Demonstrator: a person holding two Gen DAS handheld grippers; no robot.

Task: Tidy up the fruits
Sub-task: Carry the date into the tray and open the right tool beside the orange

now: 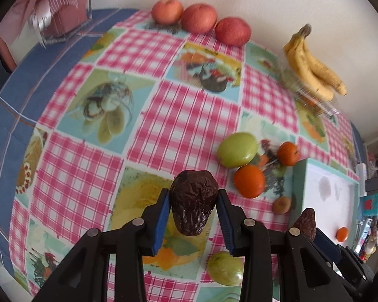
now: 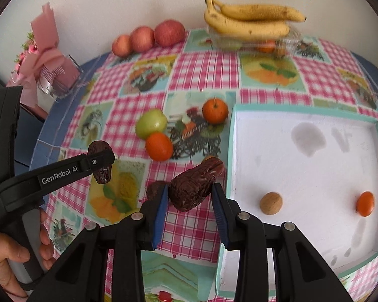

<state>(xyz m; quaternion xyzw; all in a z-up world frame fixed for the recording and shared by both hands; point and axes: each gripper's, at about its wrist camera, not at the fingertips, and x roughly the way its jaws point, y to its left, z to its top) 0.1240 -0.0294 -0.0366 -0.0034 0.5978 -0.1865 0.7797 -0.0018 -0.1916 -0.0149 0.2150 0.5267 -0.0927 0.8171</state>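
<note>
My left gripper point(image 1: 192, 202) is shut on a dark wrinkled date point(image 1: 194, 209), held above the checked tablecloth; the same gripper point(image 2: 102, 162) and its date point(image 2: 100, 176) show at the left of the right wrist view. My right gripper point(image 2: 190, 193) is shut on a second date point(image 2: 192, 188), just left of the white tray point(image 2: 307, 176) with a teal rim. In the tray lie a walnut point(image 2: 271, 203) and a small orange point(image 2: 365, 203). A green fruit point(image 2: 151, 123) and two oranges point(image 2: 159, 146) point(image 2: 215, 110) lie loose ahead.
Three red apples point(image 2: 148, 37) line the far wall. Bananas point(image 2: 249, 20) rest on a clear plastic box point(image 2: 287, 41). A pink bouquet in a clear holder point(image 2: 50, 70) stands far left. Another green fruit point(image 1: 225, 269) lies under my left gripper. A person's hand point(image 2: 10, 261) grips the left handle.
</note>
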